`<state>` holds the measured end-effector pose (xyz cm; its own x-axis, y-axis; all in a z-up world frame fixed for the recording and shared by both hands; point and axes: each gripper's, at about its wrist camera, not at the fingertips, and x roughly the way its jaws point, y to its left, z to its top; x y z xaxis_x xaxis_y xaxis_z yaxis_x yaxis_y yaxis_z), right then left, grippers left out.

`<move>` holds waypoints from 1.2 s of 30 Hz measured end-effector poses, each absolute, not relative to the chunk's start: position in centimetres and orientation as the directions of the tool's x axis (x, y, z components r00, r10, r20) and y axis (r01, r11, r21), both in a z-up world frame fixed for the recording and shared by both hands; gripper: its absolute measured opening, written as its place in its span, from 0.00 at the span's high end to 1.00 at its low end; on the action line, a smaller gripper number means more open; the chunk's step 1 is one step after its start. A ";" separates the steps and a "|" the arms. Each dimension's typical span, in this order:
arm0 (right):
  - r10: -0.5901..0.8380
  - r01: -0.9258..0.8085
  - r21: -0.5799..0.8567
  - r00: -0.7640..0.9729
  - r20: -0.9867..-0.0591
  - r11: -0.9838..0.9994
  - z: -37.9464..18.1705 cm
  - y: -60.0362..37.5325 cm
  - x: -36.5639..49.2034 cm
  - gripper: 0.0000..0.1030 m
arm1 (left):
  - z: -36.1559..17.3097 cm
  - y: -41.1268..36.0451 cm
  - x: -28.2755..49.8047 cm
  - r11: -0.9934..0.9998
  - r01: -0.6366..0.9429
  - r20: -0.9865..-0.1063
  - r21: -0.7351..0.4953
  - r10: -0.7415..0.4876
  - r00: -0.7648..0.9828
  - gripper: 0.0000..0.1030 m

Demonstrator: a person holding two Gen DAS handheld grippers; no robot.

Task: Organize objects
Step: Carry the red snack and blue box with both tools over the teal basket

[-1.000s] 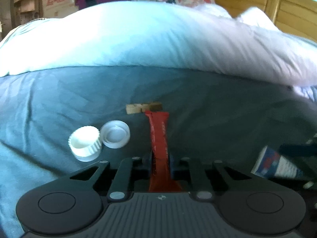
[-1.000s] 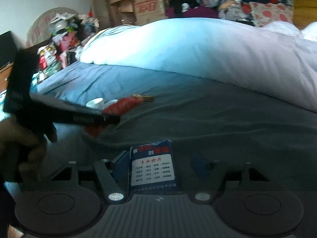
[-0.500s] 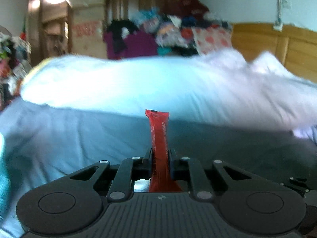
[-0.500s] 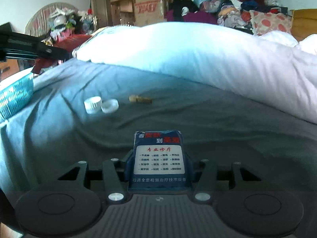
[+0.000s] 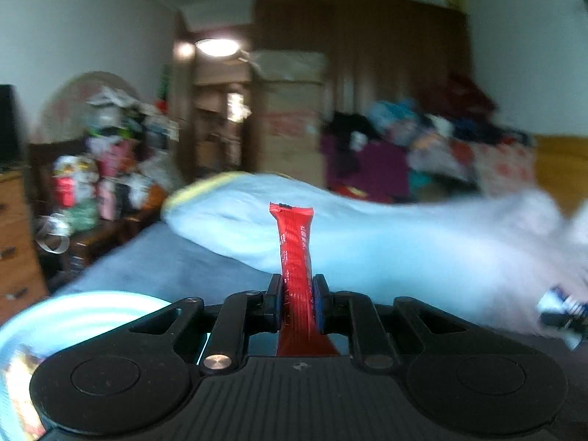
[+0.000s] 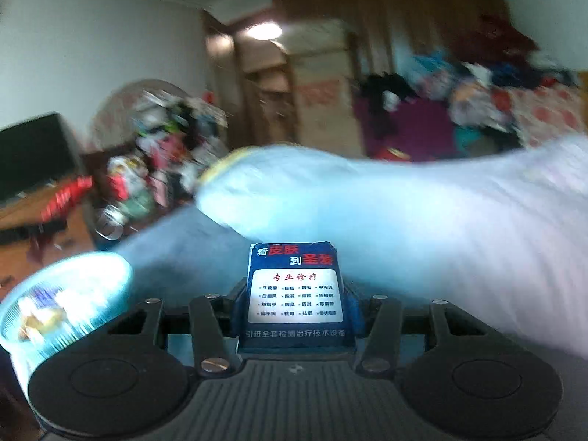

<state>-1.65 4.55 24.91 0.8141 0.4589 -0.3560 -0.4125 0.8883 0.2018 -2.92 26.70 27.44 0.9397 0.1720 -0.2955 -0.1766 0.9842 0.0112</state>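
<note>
Left hand-held gripper [image 5: 297, 303] clamps red sachet [image 5: 294, 253]; right hand-held gripper [image 6: 296, 310] clamps blue packet [image 6: 296, 286]; basket [image 6: 70, 294] lower left.

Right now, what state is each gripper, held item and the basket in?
Left gripper: shut on the red sachet.
Red sachet: upright, clamped.
Right gripper: shut on the blue packet.
Blue packet: upright, label facing camera.
Basket: blurred, holding some items.

One red snack stick packet [image 5: 296, 257]; one blue tissue pack [image 6: 296, 286]; one light blue plastic basket [image 6: 70, 294] near left; one white duvet [image 6: 422, 213] far; two black grippers [image 5: 297, 294] [image 6: 294, 312].
</note>
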 end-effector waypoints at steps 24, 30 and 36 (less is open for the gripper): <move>0.789 -0.813 0.219 0.397 -0.469 0.539 38.0 42.8 4.4 0.48 | 30.1 53.1 -2.8 0.834 -0.551 -0.560 -0.012 0.451 0.695 0.82; 0.784 -0.826 0.206 0.374 -0.496 0.525 36.5 45.9 4.2 0.48 | 29.2 54.1 -2.4 0.837 -0.547 -0.570 -0.021 0.439 0.694 0.82; 0.783 -0.832 0.197 0.370 -0.500 0.519 36.4 45.9 3.6 0.48 | 28.7 54.7 -1.8 0.838 -0.545 -0.576 -0.020 0.436 0.691 0.82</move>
